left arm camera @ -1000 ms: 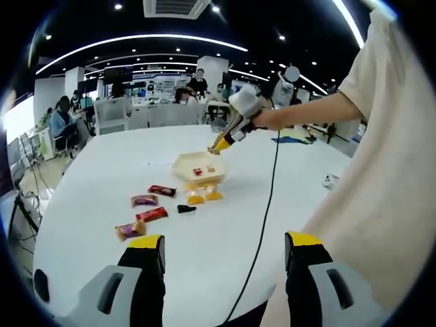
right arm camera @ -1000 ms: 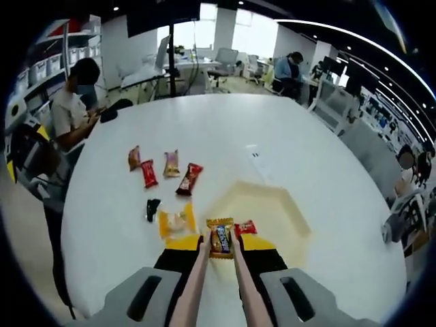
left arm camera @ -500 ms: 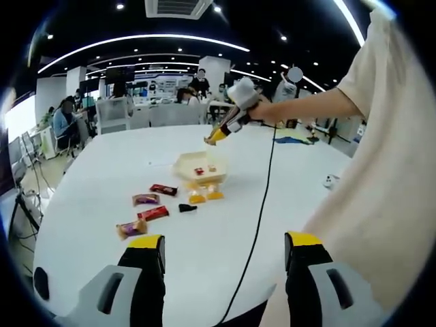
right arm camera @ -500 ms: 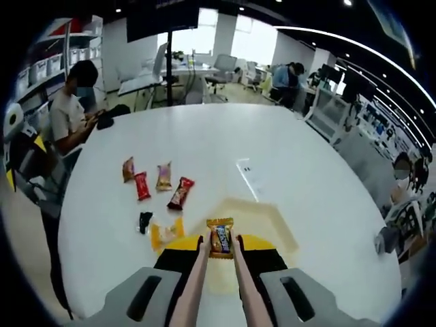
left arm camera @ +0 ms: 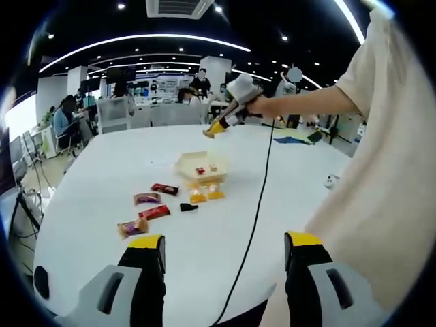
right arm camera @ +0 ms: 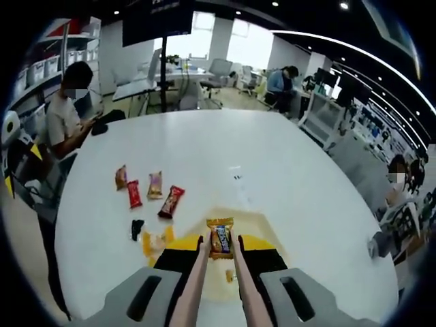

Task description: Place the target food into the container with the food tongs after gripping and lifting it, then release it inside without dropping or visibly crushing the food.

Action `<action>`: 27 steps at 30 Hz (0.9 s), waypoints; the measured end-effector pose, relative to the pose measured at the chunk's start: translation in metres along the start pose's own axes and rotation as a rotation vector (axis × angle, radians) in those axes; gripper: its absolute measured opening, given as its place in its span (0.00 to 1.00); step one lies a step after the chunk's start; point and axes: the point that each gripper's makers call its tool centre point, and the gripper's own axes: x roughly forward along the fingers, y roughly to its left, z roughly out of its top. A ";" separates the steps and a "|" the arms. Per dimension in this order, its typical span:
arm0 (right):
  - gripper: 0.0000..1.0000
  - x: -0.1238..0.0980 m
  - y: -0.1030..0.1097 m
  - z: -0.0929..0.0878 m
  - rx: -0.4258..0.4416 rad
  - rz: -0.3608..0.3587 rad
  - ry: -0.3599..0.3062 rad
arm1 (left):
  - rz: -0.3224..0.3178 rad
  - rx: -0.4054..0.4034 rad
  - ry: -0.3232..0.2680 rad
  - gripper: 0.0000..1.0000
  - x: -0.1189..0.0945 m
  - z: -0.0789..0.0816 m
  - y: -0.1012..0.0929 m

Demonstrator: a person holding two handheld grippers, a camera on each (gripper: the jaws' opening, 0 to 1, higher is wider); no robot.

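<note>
Your right gripper pinches the tongs on a wrapped snack high above the container; loosen now and it misses. Left gripper jaws gape, empty.

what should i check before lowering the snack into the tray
1. Grip: right gripper has tongs closed on the orange-wrapped snack with a blue label - ok.
2. Crushing: wrapper looks flat and undistorted - ok.
3. Alignment: pale yellow square container lies below the tong tips; whether the snack is exactly over it - cannot tell.
4. Space inside: small red packet already lies in the container, bare floor beside it - ok.
5. Height: right gripper is held well above the white table - ok, descent needed.
6. Left gripper: jaws open, away from the container - ok.
</note>
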 end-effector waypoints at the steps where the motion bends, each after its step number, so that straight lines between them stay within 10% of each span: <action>1: 0.20 0.000 -0.001 0.001 0.000 -0.003 -0.002 | 0.000 0.000 -0.001 0.71 0.000 0.000 0.000; 27: 0.20 0.001 -0.016 0.011 -0.013 -0.019 -0.011 | -0.002 -0.007 0.006 0.71 0.003 -0.001 0.003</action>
